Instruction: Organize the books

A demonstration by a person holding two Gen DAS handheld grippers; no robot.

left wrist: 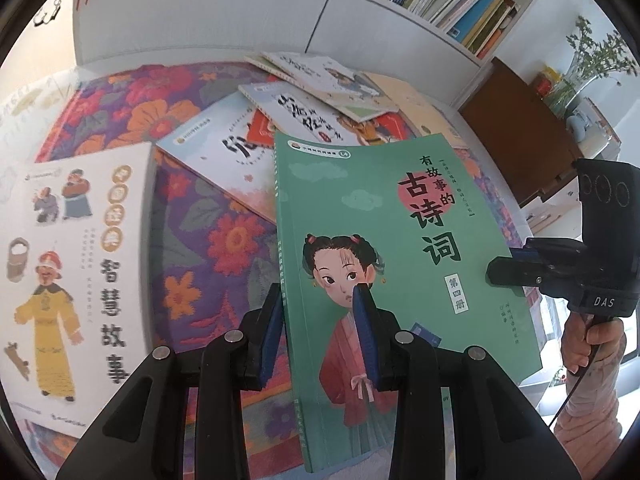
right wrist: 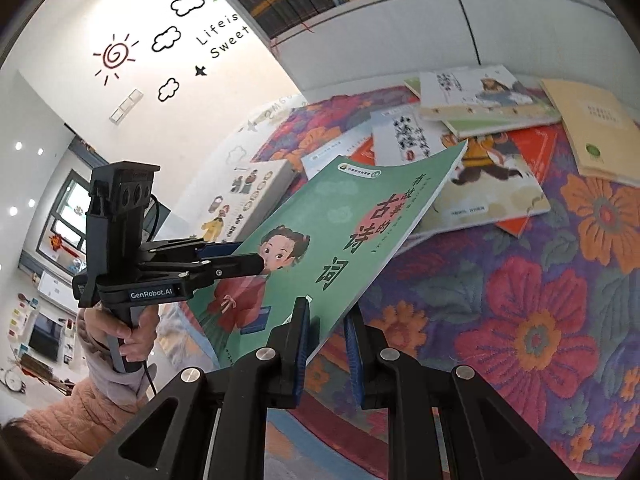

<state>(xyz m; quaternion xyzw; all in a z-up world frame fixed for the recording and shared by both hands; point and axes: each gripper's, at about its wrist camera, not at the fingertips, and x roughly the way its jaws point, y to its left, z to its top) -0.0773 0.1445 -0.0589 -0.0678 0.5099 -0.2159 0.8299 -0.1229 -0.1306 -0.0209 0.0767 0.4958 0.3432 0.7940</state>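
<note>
The green book [left wrist: 400, 264] hangs in the air above the flower-patterned table [right wrist: 520, 320], pinched at two edges: the left tongs [left wrist: 320, 332] are clenched on its spine-side edge, the right tongs [right wrist: 326, 344] on the opposite long edge. Its thin, slightly bowed cover shows a girl in a red robe and large dark Chinese characters. Beyond it, other books [left wrist: 320, 108] lie scattered on the table.

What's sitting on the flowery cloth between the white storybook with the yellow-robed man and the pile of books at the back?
Nothing: in the left wrist view, bare flowered cloth separates the white storybook from the book pile.
</note>
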